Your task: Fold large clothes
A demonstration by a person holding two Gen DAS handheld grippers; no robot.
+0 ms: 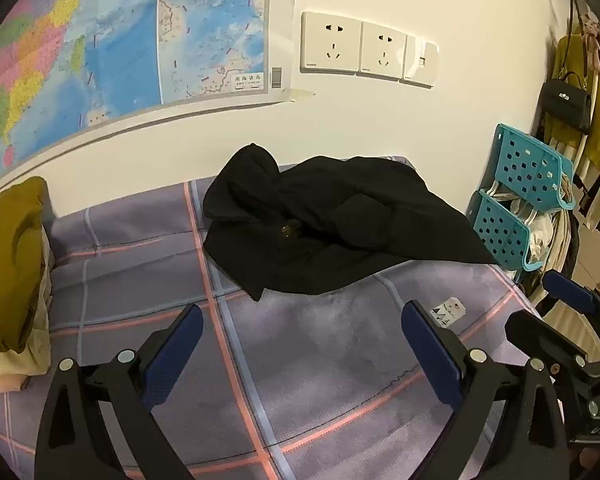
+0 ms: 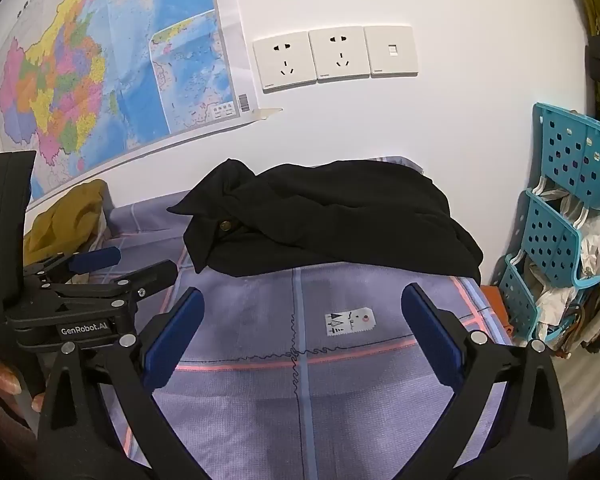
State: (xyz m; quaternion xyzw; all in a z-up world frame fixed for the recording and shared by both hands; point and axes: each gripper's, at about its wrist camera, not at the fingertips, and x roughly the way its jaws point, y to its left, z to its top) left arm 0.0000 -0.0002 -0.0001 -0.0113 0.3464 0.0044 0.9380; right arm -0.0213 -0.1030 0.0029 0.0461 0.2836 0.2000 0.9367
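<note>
Closest to the cameras, the left gripper (image 1: pixel 302 328) was wide open and held nothing, and the right gripper (image 2: pixel 302 312) was wide open and empty too. They hung side by side over the near part of the bed sheet (image 2: pixel 340 392), which was purple with pink and blue lines. A small white tag (image 2: pixel 350 322) lay flat on the sheet, just past the right gripper at about 1 o'clock. Farther on, at 12 o'clock from both grippers, the black coat (image 1: pixel 332 224) lay in a lumpy heap at the far end of the bed, right up by the wall. It was not folded at all yet. It looked soft and floppy, and thick, so it would likely feel a bit heavy and sag when lifted. One round button (image 1: pixel 287 231) showed near its middle. A good place to grab looked like the near edge, with one gripper at each end, so the coat could be pulled flat first. At 9 o'clock a yellow cloth (image 1: pixel 12 264) sat on the bed's left side. At 3 o'clock stood a blue rack (image 2: pixel 568 216). Farthest back, a map (image 2: pixel 100 60) and wall sockets (image 2: pixel 332 56) were on the white wall.
</note>
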